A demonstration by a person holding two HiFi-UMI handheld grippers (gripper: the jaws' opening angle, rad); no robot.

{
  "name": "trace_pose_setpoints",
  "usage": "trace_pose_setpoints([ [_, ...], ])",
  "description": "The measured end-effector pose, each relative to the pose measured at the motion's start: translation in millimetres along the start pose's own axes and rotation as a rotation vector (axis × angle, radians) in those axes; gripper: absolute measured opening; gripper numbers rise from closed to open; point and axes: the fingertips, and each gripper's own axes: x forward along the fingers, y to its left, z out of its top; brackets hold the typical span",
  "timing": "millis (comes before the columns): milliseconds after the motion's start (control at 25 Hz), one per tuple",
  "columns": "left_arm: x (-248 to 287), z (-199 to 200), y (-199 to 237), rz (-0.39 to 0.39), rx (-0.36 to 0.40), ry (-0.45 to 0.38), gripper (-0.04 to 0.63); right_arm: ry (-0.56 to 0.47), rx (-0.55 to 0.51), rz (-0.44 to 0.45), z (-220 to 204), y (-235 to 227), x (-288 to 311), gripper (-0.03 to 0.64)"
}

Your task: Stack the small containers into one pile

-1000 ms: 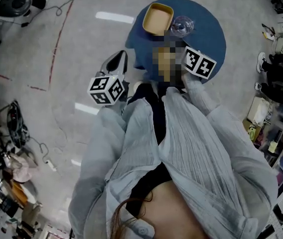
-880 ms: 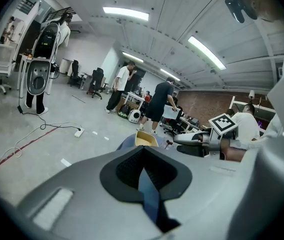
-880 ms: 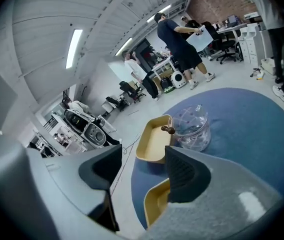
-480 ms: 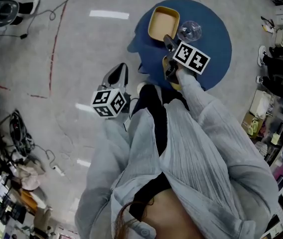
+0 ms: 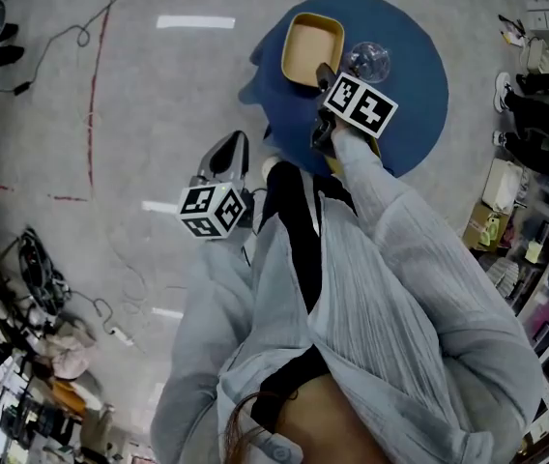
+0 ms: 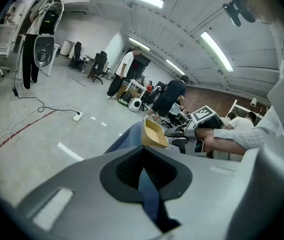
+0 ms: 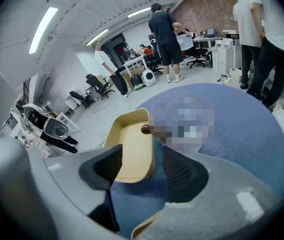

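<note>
A yellow rectangular container (image 5: 310, 46) sits on the round blue table (image 5: 410, 95), with a clear glass bowl (image 5: 366, 61) just right of it. My right gripper (image 5: 327, 77) hovers at the container's near end. In the right gripper view its jaws (image 7: 139, 171) are closing, and the container's near corner (image 7: 134, 154) lies in the gap with no pad pressing on it. A second yellow rim (image 7: 139, 228) shows low under this gripper, mostly hidden. My left gripper (image 5: 228, 151) hangs off the table over the floor, jaws (image 6: 143, 171) together and empty.
People stand around desks and office chairs (image 6: 99, 64) beyond the table. A cable and power strip (image 6: 77, 116) lie on the grey floor at left. Shelves and boxes (image 5: 506, 230) crowd the right side. My sleeve (image 5: 390, 259) hides the table's near edge.
My right gripper has moved forward over the table up to the yellow container's near end. The left gripper has stayed about where it was.
</note>
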Motion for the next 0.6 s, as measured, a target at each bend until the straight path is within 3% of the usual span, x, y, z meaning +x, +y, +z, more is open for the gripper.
trace_pose_setpoints([
  [520, -6, -18, 0, 0.022, -0.028, 0.013, 0.012, 0.152, -0.061, -0.136, -14, -15, 13, 0.17],
  [600, -7, -19, 0, 0.026, -0.03, 0.011, 0.012, 0.167, -0.092, -0.178, -15, -20, 13, 0.102],
])
